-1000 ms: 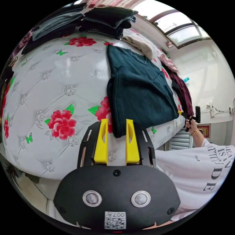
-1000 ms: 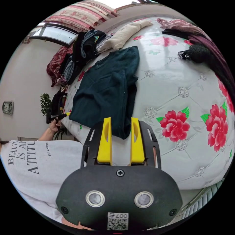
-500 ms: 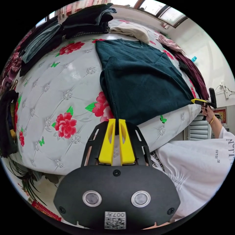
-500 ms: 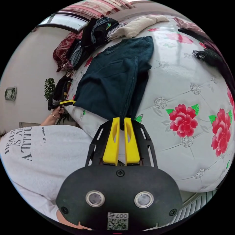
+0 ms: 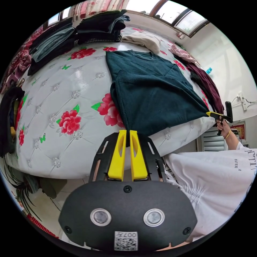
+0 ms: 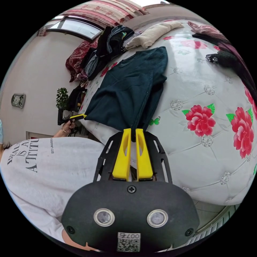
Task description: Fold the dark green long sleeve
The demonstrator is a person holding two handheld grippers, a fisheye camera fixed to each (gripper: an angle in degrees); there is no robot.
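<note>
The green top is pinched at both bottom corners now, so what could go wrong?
1. Both grippers, left and right, pinch only the hem corners of the green top, so a corner could slip out.
2. The sleeves folded over its front could slide open when it is lifted.
3. The hem hangs past the bed edge, so it may drag off.

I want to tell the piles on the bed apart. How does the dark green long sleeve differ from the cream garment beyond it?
The dark green long sleeve is spread flat with its sleeves folded in; the cream garment lies bunched in a loose heap. The long sleeve is dark, the cream garment pale. The left gripper and right gripper each pinch a hem corner of the long sleeve; nothing holds the cream garment. Both rest on the floral bed.
</note>
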